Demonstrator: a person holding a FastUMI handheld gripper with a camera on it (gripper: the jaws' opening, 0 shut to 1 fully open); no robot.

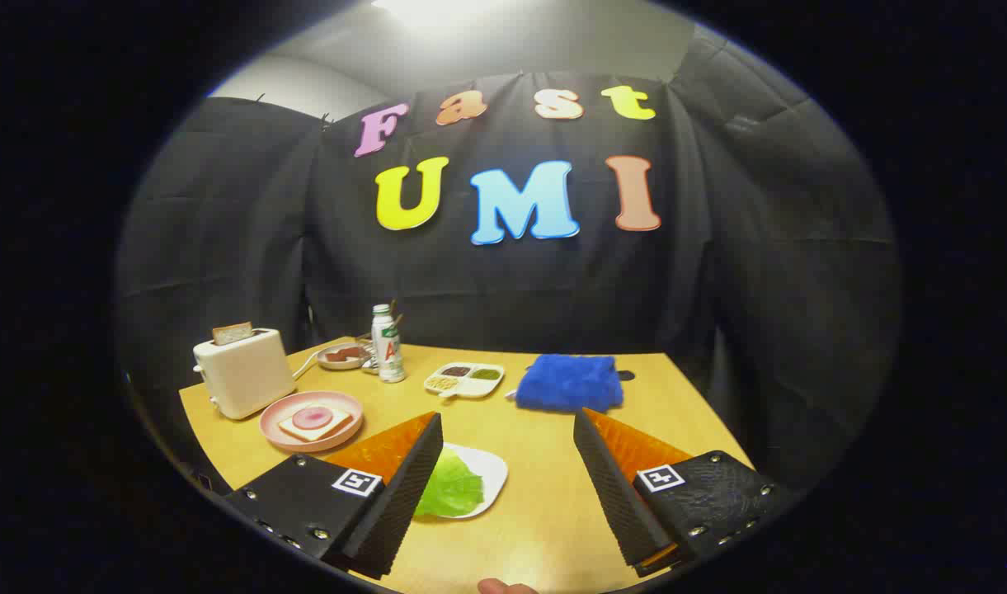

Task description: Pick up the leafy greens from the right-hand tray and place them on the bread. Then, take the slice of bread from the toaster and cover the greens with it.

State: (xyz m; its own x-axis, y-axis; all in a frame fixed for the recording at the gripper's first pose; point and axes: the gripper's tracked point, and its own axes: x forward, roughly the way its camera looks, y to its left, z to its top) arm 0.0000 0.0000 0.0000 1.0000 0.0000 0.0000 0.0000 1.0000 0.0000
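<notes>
I am on the first step: my tool hangs wide open and empty above the tabletop, the lettuce on its white tray beside the left finger (untouched), so next I lower and straddle it.

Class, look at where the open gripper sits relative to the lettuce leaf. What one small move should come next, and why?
Probably shift the gripper toward its left finger's side and lower it over the lettuce leaf. The fingers are open and hold nothing, and the leaf lies on its white tray partly behind the left finger, off the gap's centre. The bread on the pink plate still lacks greens.
</notes>
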